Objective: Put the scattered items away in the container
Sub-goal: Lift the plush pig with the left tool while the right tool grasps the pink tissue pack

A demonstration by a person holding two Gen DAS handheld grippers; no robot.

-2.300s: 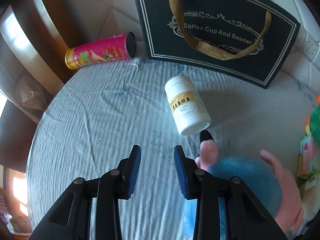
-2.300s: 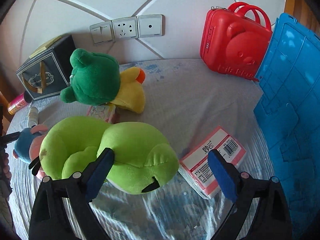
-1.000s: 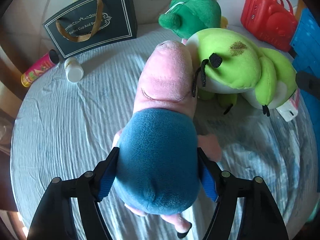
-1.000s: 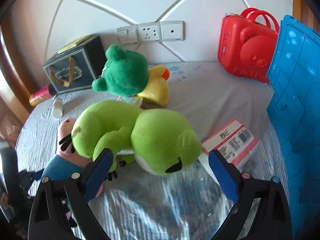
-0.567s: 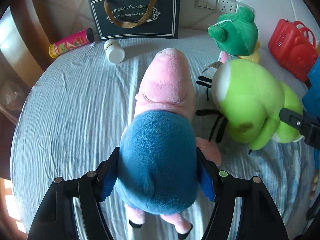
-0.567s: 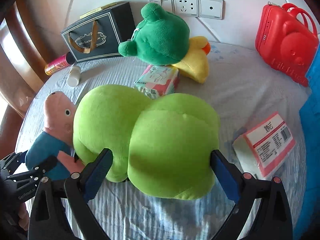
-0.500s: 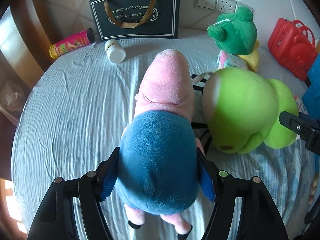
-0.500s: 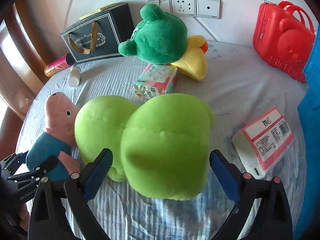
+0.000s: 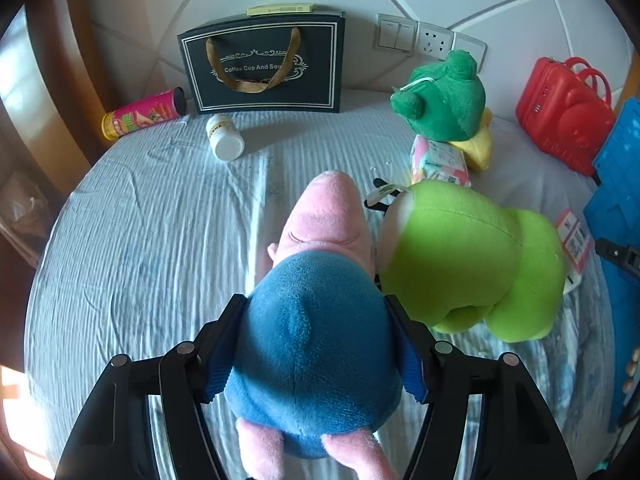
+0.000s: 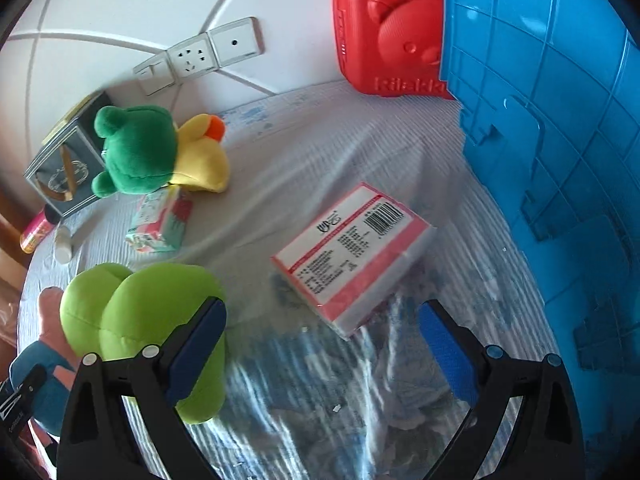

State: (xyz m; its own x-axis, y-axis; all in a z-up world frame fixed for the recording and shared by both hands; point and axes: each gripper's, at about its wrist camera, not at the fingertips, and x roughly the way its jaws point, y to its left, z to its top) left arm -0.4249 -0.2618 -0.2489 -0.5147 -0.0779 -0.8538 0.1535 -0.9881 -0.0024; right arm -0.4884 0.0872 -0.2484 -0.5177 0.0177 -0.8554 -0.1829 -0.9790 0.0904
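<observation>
The blue plastic crate (image 10: 560,168) stands at the right edge of the bed, only its ribbed outer wall showing, so what it holds cannot be told. Just behind it, touching the wall, is a red bear-embossed case (image 10: 384,36), shut. The grey-blue bedsheet (image 9: 152,248) carries everything else. At the far left, a dark paper gift bag (image 9: 262,68) stands upright against the headboard; a yellow card pokes from its top, the rest of its inside is hidden.

The lime-green plush (image 9: 468,268) lies on the sheet beside the right gripper (image 10: 322,344), whose jaws are spread wide with nothing between them; its left finger sits in front of the plush. The left gripper (image 9: 316,348) is clamped on the blue body of the pink pig plush (image 9: 320,300), snout pointing away, pressed against the lime-green plush's side. A dark green frog plush (image 9: 444,100) rests on a yellow duck plush (image 10: 202,160) near the wall sockets, with a tissue pack (image 10: 160,216) just in front. A pink-and-white wrapped packet (image 10: 352,252) lies between the right gripper and the crate. A pink snack tube (image 9: 144,114) and 1 white pill bottle (image 9: 224,138) lie on their sides by the gift bag.
</observation>
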